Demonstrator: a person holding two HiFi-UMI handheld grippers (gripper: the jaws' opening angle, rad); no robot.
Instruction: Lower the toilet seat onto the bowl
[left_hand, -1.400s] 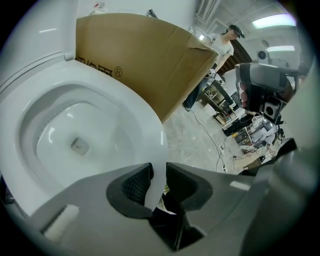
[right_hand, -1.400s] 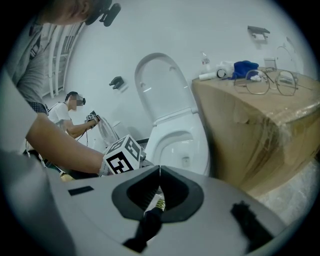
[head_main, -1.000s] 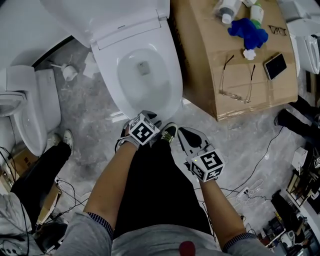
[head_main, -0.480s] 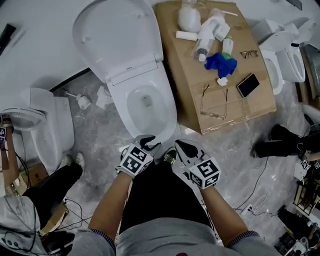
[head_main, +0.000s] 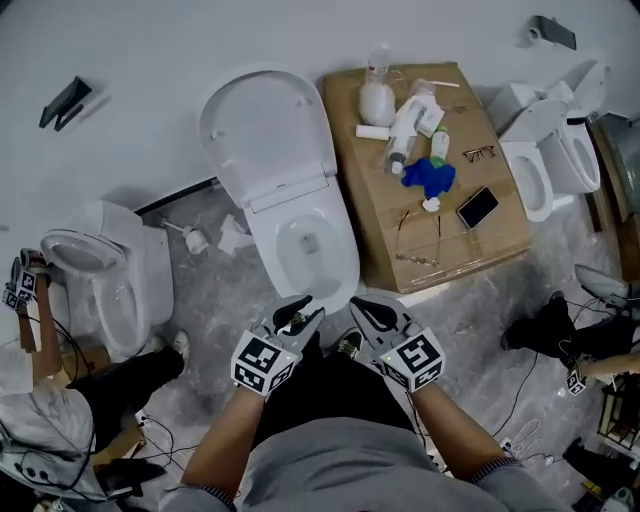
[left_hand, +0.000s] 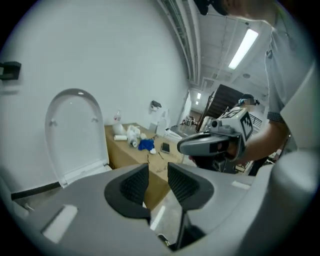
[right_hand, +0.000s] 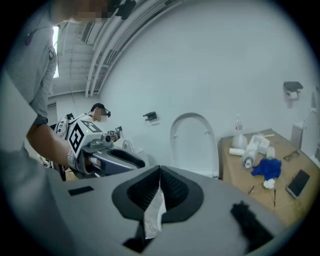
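The white toilet's seat and lid (head_main: 265, 130) stand raised against the wall, above the open bowl (head_main: 345, 262). They show upright in the left gripper view (left_hand: 75, 132) and the right gripper view (right_hand: 192, 142). Both grippers hover side by side just in front of the bowl's front rim, touching nothing. My left gripper (head_main: 305, 312) (left_hand: 157, 182) has a gap between its pads; its jaws are closing with nothing between them. My right gripper (head_main: 362, 308) (right_hand: 159, 175) is shut, its tips together, and holds nothing.
A cardboard box (head_main: 500, 235) right of the toilet carries bottles, a blue cloth (head_main: 430, 175), glasses and a phone (head_main: 478, 207). Other toilets stand at left (head_main: 110, 270) and right (head_main: 545, 150). A person sits at the lower left. Cables lie on the grey floor.
The head view has drawn back, so the whole raised seat and both neighbouring toilets now show. Both grippers have drawn closer together in front of the bowl.
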